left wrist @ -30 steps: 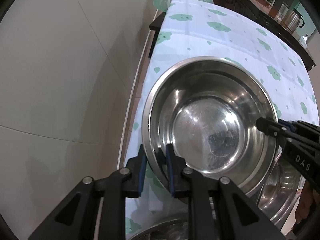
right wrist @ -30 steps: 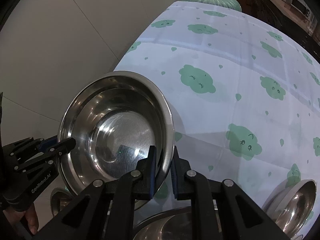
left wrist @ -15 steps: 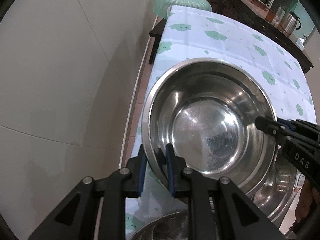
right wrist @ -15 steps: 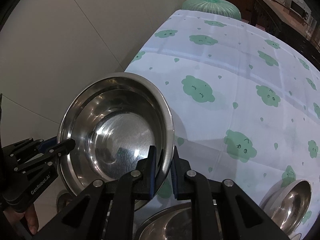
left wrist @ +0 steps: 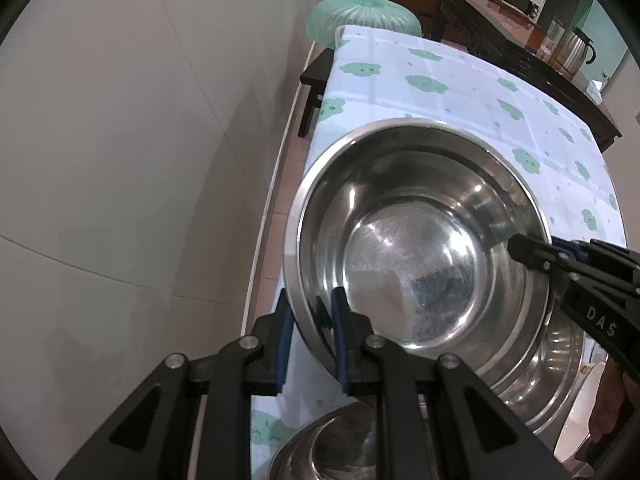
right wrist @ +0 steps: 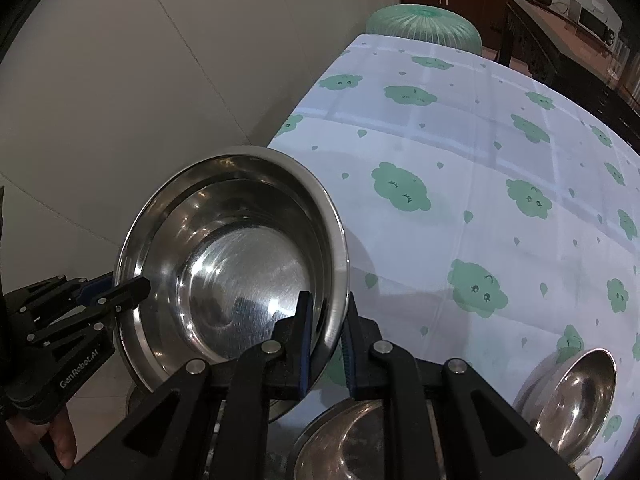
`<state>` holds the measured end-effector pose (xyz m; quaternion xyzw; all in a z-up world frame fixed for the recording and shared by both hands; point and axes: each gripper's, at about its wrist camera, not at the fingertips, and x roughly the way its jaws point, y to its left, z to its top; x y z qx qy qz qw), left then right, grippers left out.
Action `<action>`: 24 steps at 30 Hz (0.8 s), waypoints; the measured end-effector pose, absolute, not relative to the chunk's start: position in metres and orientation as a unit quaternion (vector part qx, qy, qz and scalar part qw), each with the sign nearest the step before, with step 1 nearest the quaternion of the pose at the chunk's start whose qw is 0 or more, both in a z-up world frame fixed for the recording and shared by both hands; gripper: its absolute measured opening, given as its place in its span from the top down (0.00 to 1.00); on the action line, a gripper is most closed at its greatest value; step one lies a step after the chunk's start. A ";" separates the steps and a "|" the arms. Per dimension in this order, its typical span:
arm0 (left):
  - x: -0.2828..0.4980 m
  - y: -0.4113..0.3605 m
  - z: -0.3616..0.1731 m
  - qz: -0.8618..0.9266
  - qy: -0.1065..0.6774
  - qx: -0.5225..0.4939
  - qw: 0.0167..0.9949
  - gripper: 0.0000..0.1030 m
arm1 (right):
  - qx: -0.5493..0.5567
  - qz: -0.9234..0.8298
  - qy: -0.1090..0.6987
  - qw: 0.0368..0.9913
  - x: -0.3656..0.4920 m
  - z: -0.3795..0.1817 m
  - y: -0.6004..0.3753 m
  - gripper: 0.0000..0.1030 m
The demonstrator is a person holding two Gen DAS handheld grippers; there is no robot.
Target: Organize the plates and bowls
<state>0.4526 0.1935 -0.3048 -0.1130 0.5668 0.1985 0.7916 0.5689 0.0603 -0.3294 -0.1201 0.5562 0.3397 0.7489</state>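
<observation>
While a large steel bowl point(left wrist: 420, 248) is being held clear of the table point(left wrist: 460, 92), its rim is being pinched from two opposite sides. On the side nearest the left wrist camera, the rim is being clamped between the blue pads of the left gripper point(left wrist: 310, 340), one pad lying outside the wall and the other inside the bowl. Across the bowl, to the right of that gripper, the far rim is being gripped by the right gripper point(left wrist: 528, 250), whose black fingers are reaching in over the edge. From the right wrist view the same bowl point(right wrist: 232, 280) is being seen to the left of the right gripper point(right wrist: 326, 344), with the rim caught between its pads; the left gripper point(right wrist: 132, 292) is being shown at the opposite rim, further left, with a hand point(right wrist: 60, 440) partly visible below it. Both grippers are clenched on the bowl.

Beneath and just right of the held bowl, a second steel bowl point(left wrist: 556, 372) is being partly covered by it. Directly below the right gripper, another steel dish point(right wrist: 348, 440) is being glimpsed, and a smaller bowl point(right wrist: 572, 392) is lying tilted well to its right on the cloud-patterned tablecloth point(right wrist: 480, 160). Beyond the table's far end a green stool point(right wrist: 424, 24) is standing.
</observation>
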 end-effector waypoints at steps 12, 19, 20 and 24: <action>0.428 0.189 -0.294 0.196 0.559 -0.116 0.797 0.84 | -0.123 0.344 0.548 0.753 0.547 -0.318 0.055 0.86; 0.408 0.187 -0.291 0.193 0.557 -0.120 0.799 0.84 | -0.126 0.345 0.546 0.753 0.530 -0.315 0.053 0.86; 0.407 0.187 -0.291 0.194 0.557 -0.120 0.799 0.84 | -0.127 0.345 0.546 0.752 0.528 -0.315 0.053 0.85; 0.399 0.186 -0.290 0.195 0.556 -0.122 0.799 0.84 | -0.130 0.345 0.546 0.752 0.519 -0.315 0.053 0.86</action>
